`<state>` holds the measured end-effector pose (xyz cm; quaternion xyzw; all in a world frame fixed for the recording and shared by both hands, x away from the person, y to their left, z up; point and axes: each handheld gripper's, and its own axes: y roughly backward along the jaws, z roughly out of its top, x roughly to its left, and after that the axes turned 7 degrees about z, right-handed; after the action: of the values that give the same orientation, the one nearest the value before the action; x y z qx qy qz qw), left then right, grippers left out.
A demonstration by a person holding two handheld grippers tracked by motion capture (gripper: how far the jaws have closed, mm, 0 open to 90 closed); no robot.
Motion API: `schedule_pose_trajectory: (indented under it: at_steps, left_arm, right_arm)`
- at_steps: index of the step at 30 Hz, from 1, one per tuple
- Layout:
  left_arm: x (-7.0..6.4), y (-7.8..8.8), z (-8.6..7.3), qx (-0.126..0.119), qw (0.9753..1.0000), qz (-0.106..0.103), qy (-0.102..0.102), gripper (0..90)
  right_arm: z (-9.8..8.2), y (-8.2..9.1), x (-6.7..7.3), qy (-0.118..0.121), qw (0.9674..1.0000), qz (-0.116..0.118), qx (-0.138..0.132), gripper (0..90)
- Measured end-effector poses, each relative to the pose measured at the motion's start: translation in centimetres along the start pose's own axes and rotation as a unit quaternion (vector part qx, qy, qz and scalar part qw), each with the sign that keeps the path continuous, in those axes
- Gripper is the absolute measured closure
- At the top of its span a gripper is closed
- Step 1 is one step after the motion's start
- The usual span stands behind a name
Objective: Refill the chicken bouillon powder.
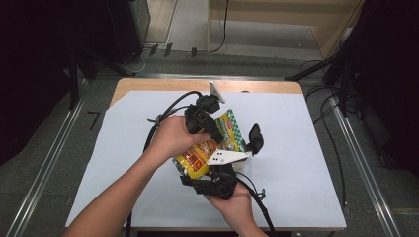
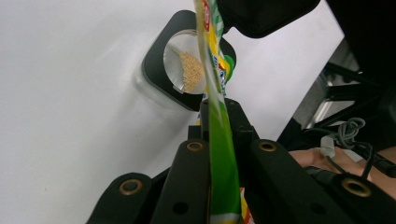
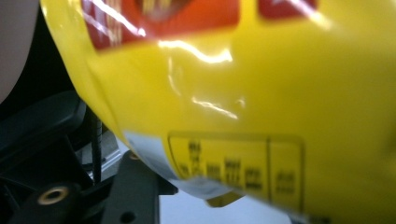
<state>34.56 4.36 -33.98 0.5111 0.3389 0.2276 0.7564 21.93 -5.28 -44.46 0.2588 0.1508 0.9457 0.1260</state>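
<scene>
Left gripper: the left gripper (image 2: 219, 154) is closed on the upper edge of the snack bag (image 1: 207, 148); in the left gripper view the thin green and yellow film (image 2: 219, 140) stands pinched between the two black jaws.
Left hand: the left hand (image 1: 170, 136) holds this gripper from above, over the middle of the table.
Right gripper: the right gripper (image 1: 212, 182) is at the lower end of the bag, near the person; the right hand (image 1: 234, 200) holds it from below. In the right gripper view the yellow side of the bag (image 3: 261, 107) lies close in front of the camera, and I cannot tell if the jaws press on it.
Snack bag: it hangs tilted between the two grippers, above the table, yellow with red print below and green and white checks at the top.
Black dish: in the left gripper view a black dish with a clear round cup (image 2: 184, 65) stands on the white sheet just beyond the end of the bag; a small heap of beige grains (image 2: 191, 70) lies in the cup.
Table: a white sheet (image 1: 296, 163) covers the wooden table (image 1: 148, 85).
</scene>
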Motion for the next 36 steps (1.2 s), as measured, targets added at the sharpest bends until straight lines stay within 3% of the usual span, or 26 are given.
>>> schedule_pose_trajectory:
  at_steps: [5, 12, 14, 16, 20, 22, 28, 33, 36]
  left_arm:
    - [-0.5, 0.0, -0.3, -0.011, 0.9993, 0.034, -0.006, 90.0]
    - [-0.2, 0.1, -0.9, -0.014, 0.9977, 0.066, 0.001, 90.0]
    - [-0.2, 0.1, -1.1, -0.014, 0.9957, 0.091, 0.001, 90.0]
    - [0.0, 0.2, -1.3, -0.018, 0.9969, 0.077, 0.007, 90.0]
    - [-0.1, 0.1, -1.4, -0.018, 0.9967, 0.079, 0.009, 90.0]
    - [-0.3, 0.1, -1.4, -0.02, 0.9966, 0.079, 0.01, 90.0]
    - [-0.3, 0.3, -1.4, -0.026, 0.9981, 0.054, 0.012, 88.9]
    - [0.2, 1.1, -1.6, -0.045, 0.9986, 0.012, 0.024, 81.7]
    - [0.1, 1.2, -1.7, -0.047, 0.9985, 0.015, 0.026, 81.3]
  right_arm:
    - [-0.3, -0.3, -0.1, -0.012, 0.9999, -0.01, 0.003, 55.4]
    - [-0.4, -0.6, 0.3, 0.0, 0.9993, -0.036, 0.013, 54.3]
    - [-0.5, -0.5, 0.4, 0.006, 0.9989, -0.045, 0.013, 53.4]
    - [-0.6, -0.6, 0.7, 0.011, 0.998, -0.059, 0.017, 52.8]
    - [-0.7, -0.7, 0.8, 0.017, 0.9976, -0.064, 0.022, 58.8]
    - [-0.6, -0.5, 0.8, 0.016, 0.998, -0.058, 0.018, 60.0]
    - [-0.4, -0.1, 0.8, 0.018, 0.9992, -0.037, 0.002, 62.4]
    - [-0.3, 0.9, -0.1, -0.013, 0.9993, -0.003, -0.036, 62.5]
    - [-0.4, 1.1, -0.3, -0.023, 0.9989, 0.006, -0.041, 62.5]
